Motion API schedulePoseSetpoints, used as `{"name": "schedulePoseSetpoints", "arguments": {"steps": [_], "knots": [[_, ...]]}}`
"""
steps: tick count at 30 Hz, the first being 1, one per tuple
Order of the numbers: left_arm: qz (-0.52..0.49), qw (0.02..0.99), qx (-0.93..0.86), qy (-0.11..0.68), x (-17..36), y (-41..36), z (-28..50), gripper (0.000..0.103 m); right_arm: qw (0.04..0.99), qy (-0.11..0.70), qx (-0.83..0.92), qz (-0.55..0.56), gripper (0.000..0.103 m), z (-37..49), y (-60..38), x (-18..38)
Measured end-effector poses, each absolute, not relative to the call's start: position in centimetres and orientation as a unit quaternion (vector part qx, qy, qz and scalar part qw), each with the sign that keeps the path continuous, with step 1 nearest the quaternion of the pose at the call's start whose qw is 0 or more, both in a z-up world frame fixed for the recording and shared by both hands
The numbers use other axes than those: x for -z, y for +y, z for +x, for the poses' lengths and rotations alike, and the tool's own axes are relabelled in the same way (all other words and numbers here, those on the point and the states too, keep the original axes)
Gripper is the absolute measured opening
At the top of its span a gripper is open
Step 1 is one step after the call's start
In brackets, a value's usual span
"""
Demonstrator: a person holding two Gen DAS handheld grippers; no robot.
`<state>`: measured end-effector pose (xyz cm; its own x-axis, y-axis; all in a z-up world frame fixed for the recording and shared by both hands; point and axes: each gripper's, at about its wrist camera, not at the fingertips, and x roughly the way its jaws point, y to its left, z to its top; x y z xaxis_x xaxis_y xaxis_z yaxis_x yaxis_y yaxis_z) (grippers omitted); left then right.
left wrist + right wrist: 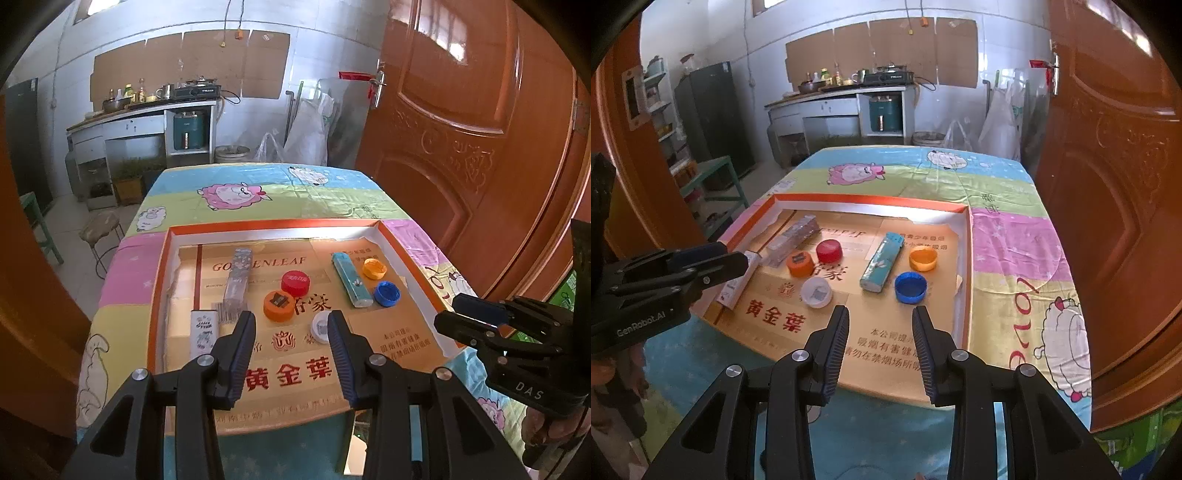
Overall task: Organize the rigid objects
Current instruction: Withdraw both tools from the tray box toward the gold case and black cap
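Note:
A shallow orange-rimmed tray [273, 224] [871, 202] lined with gold card holds the objects. On its left lie a clear long case [238, 278] [792, 236] and a white lighter [202, 332] [738, 280]. A red cap [294, 282] [829, 251], an orange cap [279, 305] [800, 264] and a white cap [320, 326] [816, 291] cluster mid-tray. On the right, a teal lighter [351, 280] [882, 262] lies beside a yellow cap [374, 268] [923, 258] and a blue cap [386, 293] [911, 287]. My left gripper [291, 325] [733, 254] hovers open near the white cap. My right gripper [881, 319] [448, 312] hovers open, empty, nearer than the blue cap.
The tray sits on a table under a cartoon-sheep cloth [258, 192] [1015, 236]. A brown wooden door [461, 129] [1108, 184] stands close on the right. A stool [99, 229] and a kitchen counter [147, 118] lie beyond the table.

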<state>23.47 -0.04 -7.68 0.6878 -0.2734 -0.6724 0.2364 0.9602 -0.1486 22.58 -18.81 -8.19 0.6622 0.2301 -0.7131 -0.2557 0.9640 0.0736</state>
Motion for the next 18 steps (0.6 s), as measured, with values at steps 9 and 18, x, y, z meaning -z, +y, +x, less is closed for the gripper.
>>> {"name": "schedulePoseSetpoints", "arguments": {"steps": [9,18], "knots": [[-0.022,0.922,0.137,0.362,6.8,0.2,20.9,0.040,0.915,0.381,-0.133,-0.019,0.036,20.0,-18.4,7.2],[-0.017,0.925,0.138,0.355,6.1,0.2,18.3,0.040,0.917,0.374,-0.136,-0.023,0.036,17.3,-18.0,6.5]]}}
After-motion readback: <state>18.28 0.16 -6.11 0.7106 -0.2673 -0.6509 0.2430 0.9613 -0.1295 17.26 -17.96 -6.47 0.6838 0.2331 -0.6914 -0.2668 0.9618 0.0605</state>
